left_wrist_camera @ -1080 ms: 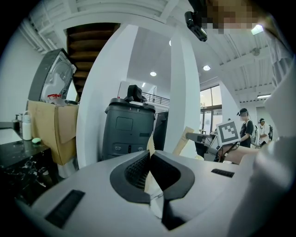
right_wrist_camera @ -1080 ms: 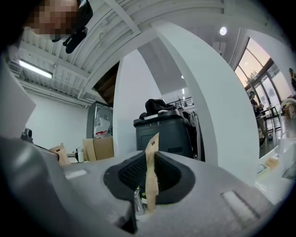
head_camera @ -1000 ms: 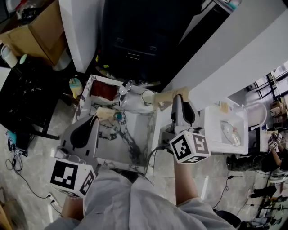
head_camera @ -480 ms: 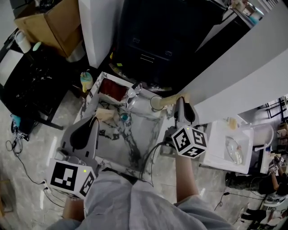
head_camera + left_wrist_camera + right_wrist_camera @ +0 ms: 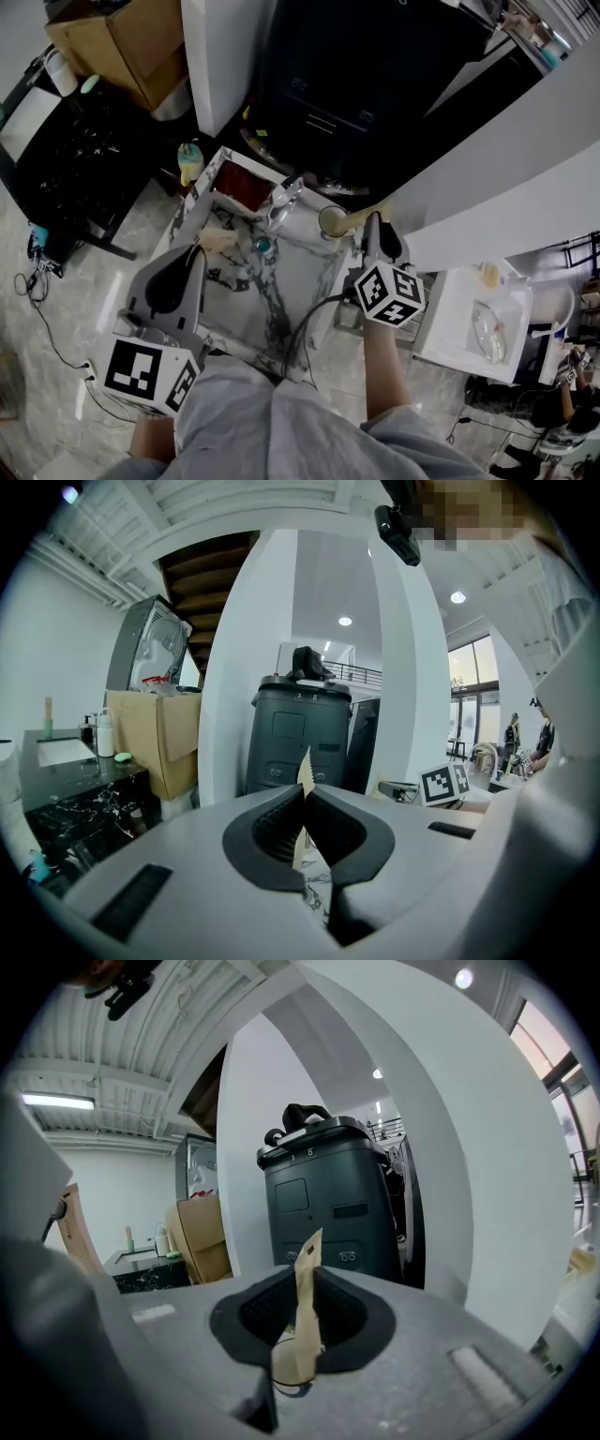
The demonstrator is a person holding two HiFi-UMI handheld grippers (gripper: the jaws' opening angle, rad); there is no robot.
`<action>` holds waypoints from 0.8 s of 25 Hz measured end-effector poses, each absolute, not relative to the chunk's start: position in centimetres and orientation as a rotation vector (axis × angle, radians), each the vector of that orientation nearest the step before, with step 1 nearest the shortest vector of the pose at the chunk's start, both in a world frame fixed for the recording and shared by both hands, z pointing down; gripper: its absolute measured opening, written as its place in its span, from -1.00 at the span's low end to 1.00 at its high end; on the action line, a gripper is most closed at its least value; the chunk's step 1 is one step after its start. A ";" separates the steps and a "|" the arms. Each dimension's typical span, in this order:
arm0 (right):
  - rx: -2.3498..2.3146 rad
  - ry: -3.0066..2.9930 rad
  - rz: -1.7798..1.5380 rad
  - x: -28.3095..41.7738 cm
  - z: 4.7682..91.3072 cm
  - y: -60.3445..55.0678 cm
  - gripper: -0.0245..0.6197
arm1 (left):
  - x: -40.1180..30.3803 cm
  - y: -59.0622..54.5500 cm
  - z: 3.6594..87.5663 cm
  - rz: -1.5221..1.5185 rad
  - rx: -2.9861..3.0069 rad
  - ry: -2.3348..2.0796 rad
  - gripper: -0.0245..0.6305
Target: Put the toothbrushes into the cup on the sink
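Note:
A marble sink [image 5: 314, 281] holds a pale cup [image 5: 332, 221] on its back rim, beside the faucet [image 5: 286, 197]. My right gripper [image 5: 373, 219] is just right of the cup, shut on a tan wrapped toothbrush [image 5: 360, 215] whose end reaches the cup's rim. In the right gripper view the wrapper [image 5: 304, 1321] stands upright between the pads of the right gripper [image 5: 307, 1281], with the cup's rim [image 5: 291, 1388] below. Over the sink's left edge, my left gripper [image 5: 199, 249] is shut on another tan wrapped toothbrush [image 5: 217, 239]. The left gripper [image 5: 305, 796] pinches that wrapper [image 5: 306, 772] edge-on.
A teal drain plug [image 5: 263, 246] sits in the basin, and a red-brown tray [image 5: 234, 190] lies at its back left. A bottle [image 5: 190, 161] stands left of the sink. Behind are a black bin [image 5: 319, 84] and a cardboard box [image 5: 131, 42]. A white table [image 5: 464, 323] is at right.
The head view has swung, so the sink sits lower and more central. Both grippers keep their wrapped toothbrushes. The right one stays beside the cup.

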State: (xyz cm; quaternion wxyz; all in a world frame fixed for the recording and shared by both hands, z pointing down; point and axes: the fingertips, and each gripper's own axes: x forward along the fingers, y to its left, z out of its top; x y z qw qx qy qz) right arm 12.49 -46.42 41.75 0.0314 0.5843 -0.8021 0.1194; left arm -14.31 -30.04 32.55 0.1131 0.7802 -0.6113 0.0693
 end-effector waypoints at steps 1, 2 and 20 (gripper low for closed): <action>1.794 -2.467 0.378 12.5 42.2 -46.5 -0.79 | -14.2 -30.0 32.6 0.205 2.286 -1.794 -0.91; 1.790 -2.464 0.392 12.5 42.6 -46.5 -0.79 | -14.2 -30.0 32.7 0.207 2.284 -1.796 -0.91; 1.727 -2.417 0.487 12.5 46.6 -46.6 -0.78 | -13.5 -30.5 33.4 0.217 2.270 -1.797 -0.91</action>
